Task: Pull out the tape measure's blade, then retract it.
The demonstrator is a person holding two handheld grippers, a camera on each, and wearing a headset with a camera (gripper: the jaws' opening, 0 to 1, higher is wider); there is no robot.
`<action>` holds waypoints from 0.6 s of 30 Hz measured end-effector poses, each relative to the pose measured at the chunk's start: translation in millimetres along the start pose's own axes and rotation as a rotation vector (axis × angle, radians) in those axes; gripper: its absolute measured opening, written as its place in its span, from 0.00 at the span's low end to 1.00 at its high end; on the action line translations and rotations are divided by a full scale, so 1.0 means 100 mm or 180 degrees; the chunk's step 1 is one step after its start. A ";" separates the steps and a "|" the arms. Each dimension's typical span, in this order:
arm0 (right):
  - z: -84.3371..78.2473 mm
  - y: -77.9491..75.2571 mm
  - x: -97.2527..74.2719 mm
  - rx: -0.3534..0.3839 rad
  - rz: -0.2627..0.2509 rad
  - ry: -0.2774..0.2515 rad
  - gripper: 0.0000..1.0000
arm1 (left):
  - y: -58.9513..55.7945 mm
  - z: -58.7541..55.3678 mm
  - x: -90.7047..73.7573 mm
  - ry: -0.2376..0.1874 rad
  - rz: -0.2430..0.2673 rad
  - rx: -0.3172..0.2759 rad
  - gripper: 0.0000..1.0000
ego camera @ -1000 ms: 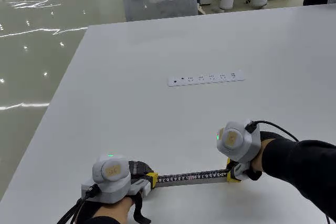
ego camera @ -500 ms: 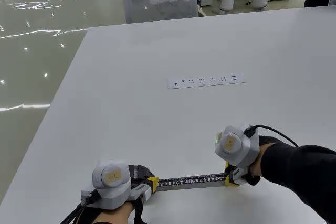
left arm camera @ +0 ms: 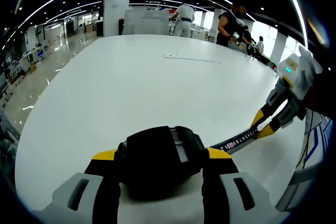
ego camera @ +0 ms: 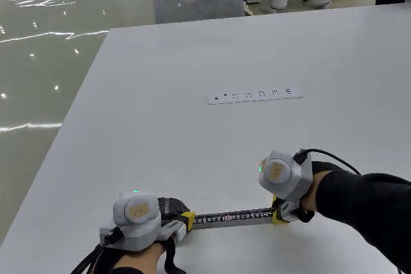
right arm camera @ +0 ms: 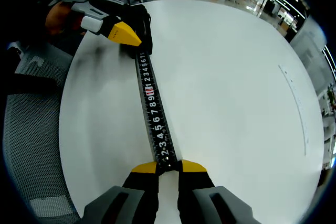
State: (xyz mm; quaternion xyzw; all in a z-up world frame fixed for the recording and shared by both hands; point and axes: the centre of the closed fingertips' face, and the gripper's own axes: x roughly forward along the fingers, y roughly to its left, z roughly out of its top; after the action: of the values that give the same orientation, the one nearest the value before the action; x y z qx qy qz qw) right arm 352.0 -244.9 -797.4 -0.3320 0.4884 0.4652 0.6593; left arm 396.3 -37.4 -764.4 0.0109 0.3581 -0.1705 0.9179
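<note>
Black rubber-clad tape measure case [ego camera: 171, 208], dark numbered metal blade [right arm camera: 154, 109] part drawn, at the near edge of a white matt surface [ego camera: 192, 62].
Case sits clamped by its flat sides between the yellow-tipped jaws of the left gripper [left arm camera: 160, 156]. The right gripper [right arm camera: 169, 167] pinches the blade's free end, and the blade runs straight and low between the two. Blade judged thin, springy and slick, prone to kink if twisted, so best held at the end hook. Case judged compact, grippy and moderately heavy. Long white plastic power strip [ego camera: 253, 95] lies well apart, farther up.
</note>
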 end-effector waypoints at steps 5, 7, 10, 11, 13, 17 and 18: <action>0.04 0.02 0.02 -0.0023 -0.0033 -0.0005 0.08 | 0.00 0.00 -0.01 -0.0007 0.0002 0.0002 0.58; 0.06 0.02 0.02 -0.0030 -0.0035 -0.0019 0.08 | 0.00 0.00 0.00 -0.0005 0.0002 0.0001 0.58; 0.07 0.02 0.02 0.0002 -0.0039 -0.0047 0.08 | 0.00 0.00 0.00 0.0001 0.0005 -0.0002 0.58; 0.07 0.02 0.03 0.0004 -0.0040 -0.0054 0.08 | 0.00 0.00 -0.01 0.0005 0.0006 -0.0003 0.58; 0.08 0.02 0.03 -0.0007 -0.0035 -0.0065 0.08 | 0.00 0.00 0.00 0.0010 0.0009 -0.0003 0.58; 0.10 0.02 0.03 -0.0024 -0.0010 -0.0072 0.08 | 0.00 0.01 0.00 0.0006 0.0008 -0.0003 0.59; 0.11 0.02 0.03 -0.0029 -0.0003 -0.0075 0.08 | 0.00 0.00 0.00 0.0004 0.0007 -0.0002 0.59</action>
State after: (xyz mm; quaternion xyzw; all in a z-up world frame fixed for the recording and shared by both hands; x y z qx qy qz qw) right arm 354.0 -233.9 -797.2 -0.3298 0.4784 0.4710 0.6637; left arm 396.6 -37.2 -764.0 0.0111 0.3586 -0.1694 0.9179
